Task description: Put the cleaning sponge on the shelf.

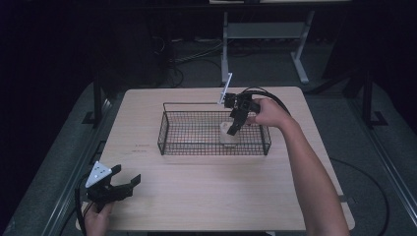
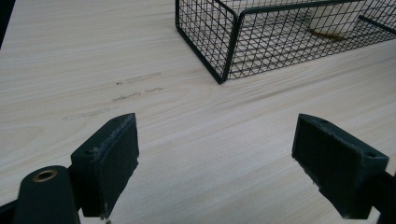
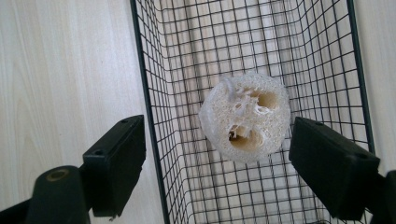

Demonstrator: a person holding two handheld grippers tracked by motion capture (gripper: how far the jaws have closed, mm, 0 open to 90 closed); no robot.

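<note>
A: We see a pale wood bench [image 1: 196,196] with a black wire basket [image 1: 169,129] set near its middle. Any brand or label we can read?

B: None that we can make out. We find only a few faint smudged marks [image 2: 126,86] on the wood just in front of the basket's near left corner, too worn to read as writing.

A: And inside the basket?

B: We see a cream loofah piece [image 3: 245,116], a round fibrous slice with two hollow holes showing, standing on the mesh floor towards the right end of the basket.

A: Where are the right tongs [image 1: 235,123]?

B: Held by the right hand [image 1: 269,112] above the basket's far right part, pointing down at the loofah. In the right gripper view we see them spread wide: one pad lies over the bench outside the basket wall, the other sits just beside the loofah, not clearly touching it.

A: The left tongs [image 1: 125,181]?

B: Near the bench's front left corner, held by the left hand [image 1: 98,219], well apart from the basket. We see them wide apart too, with nothing but bare wood between the pads [image 2: 112,158].
</note>
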